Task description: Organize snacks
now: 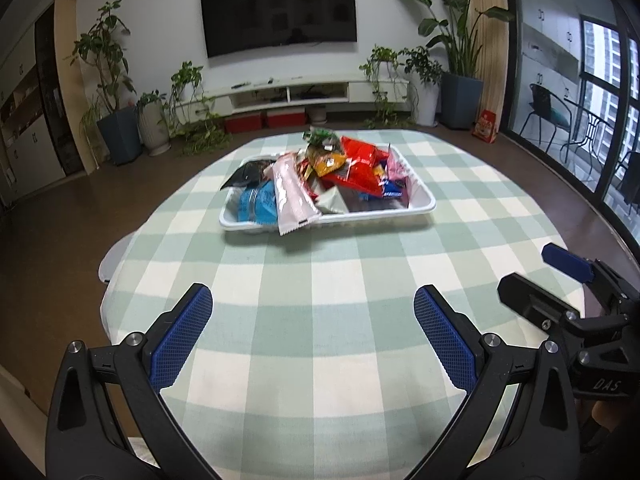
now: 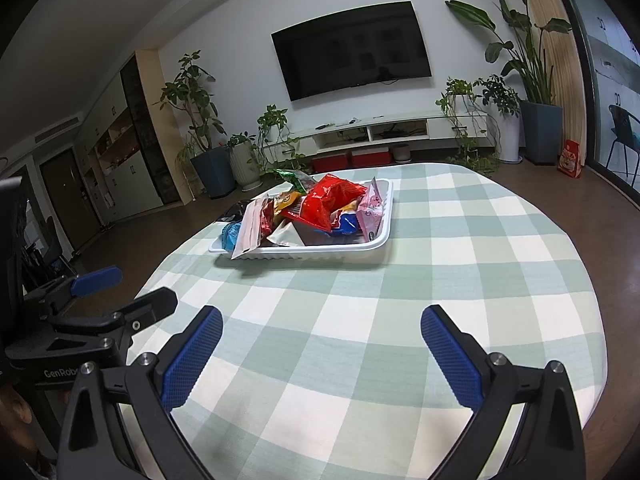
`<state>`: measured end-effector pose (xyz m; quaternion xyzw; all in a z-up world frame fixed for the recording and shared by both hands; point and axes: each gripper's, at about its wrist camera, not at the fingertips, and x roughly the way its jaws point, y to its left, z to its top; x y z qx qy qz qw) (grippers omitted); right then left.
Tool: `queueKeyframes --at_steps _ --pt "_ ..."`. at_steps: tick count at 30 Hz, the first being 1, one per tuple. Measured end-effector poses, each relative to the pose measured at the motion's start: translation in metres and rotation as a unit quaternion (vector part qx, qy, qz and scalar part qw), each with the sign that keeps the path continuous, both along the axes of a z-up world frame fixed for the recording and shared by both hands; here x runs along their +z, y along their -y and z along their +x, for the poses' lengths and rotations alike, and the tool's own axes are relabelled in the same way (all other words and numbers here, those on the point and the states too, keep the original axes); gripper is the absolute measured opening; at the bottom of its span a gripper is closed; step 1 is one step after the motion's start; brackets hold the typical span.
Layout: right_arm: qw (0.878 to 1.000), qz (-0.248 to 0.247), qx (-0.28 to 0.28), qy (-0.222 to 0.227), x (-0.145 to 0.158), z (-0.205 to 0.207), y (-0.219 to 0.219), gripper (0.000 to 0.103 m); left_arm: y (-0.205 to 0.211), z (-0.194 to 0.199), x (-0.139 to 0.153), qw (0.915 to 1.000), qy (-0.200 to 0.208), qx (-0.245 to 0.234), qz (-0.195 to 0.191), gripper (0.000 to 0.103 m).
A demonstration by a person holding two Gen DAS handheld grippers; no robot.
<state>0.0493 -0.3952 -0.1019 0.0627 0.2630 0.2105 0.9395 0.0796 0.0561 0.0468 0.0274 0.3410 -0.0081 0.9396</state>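
Note:
A white tray (image 1: pixel 420 190) sits on the far half of the checked table, piled with snack packets: a red bag (image 1: pixel 360 164), a blue packet (image 1: pixel 258 202), a pink-white wrapper (image 1: pixel 292 196) hanging over the front rim, a green packet (image 1: pixel 320 136). The same tray (image 2: pixel 384 216) and red bag (image 2: pixel 328 200) show in the right wrist view. My left gripper (image 1: pixel 314 334) is open and empty over the near table. My right gripper (image 2: pixel 322 354) is open and empty, also well short of the tray. Each gripper shows at the edge of the other's view.
The table carries a green-and-white checked cloth (image 1: pixel 320 280). Beyond it are a low white TV cabinet (image 1: pixel 296 94), a wall TV (image 1: pixel 280 12), potted plants (image 1: pixel 460 80) and red boxes (image 1: pixel 264 120) on the floor. Glass doors (image 1: pixel 592 100) are on the right.

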Motion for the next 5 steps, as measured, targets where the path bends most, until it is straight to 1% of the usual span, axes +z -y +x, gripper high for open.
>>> queueKeyframes --at_steps 5 --pt "1.000 0.000 -0.001 -0.001 -0.0007 0.0003 0.0009 0.102 -0.0015 0.0004 -0.0042 1.0000 0.000 0.006 0.006 0.102"
